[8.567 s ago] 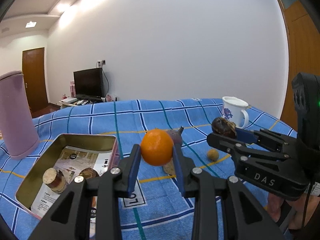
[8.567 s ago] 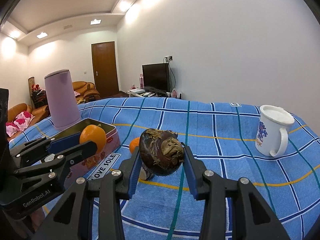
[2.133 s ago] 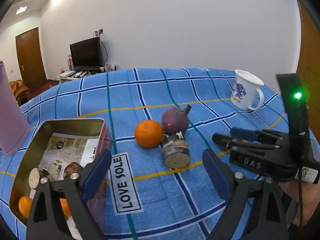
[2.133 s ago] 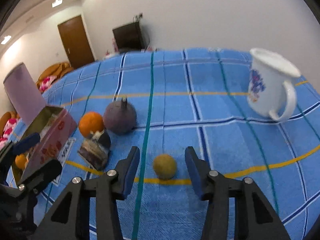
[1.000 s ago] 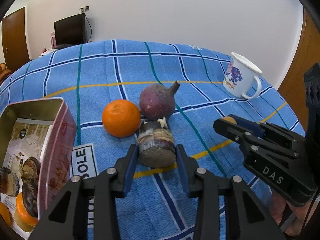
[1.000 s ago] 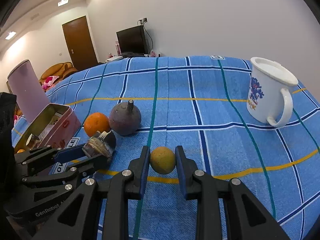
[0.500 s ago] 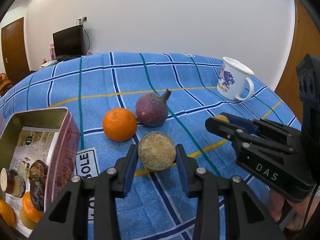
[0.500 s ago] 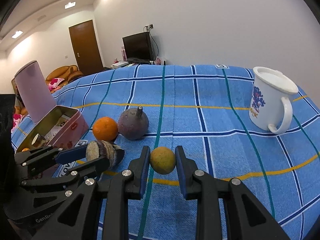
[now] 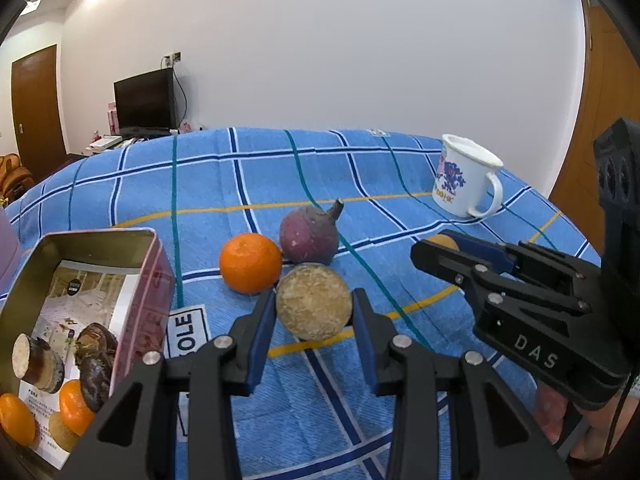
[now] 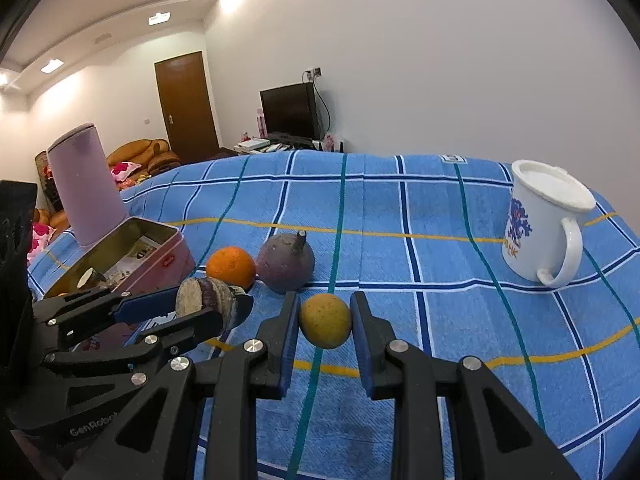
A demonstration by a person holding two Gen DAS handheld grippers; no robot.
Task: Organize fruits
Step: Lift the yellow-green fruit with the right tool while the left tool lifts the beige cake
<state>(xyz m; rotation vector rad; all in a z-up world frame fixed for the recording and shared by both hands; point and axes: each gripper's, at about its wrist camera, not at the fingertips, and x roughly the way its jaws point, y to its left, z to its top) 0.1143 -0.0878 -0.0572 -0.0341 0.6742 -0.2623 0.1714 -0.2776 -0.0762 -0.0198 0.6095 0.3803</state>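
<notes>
My left gripper [image 9: 314, 310] is shut on a cut brown root piece [image 9: 314, 307] and holds it above the blue checked cloth; it also shows in the right wrist view [image 10: 204, 300]. My right gripper [image 10: 325, 320] is shut on a small yellow-green fruit [image 10: 325, 321], lifted off the cloth. An orange [image 9: 250, 263] and a purple round root with a stem [image 9: 310, 239] lie side by side on the cloth. The open pink tin [image 9: 158, 264] at the left holds oranges and brown pieces.
A white mug [image 10: 540, 224] with a blue print stands at the right. A tall pink cylinder [image 10: 86, 188] stands behind the tin. The cloth [image 9: 248, 184] covers the table; its far edge drops off toward a TV and doors.
Both grippers have risen a little with their fruit held. Two seconds ago both were open, with the root piece and the yellow-green fruit lying on the cloth.
</notes>
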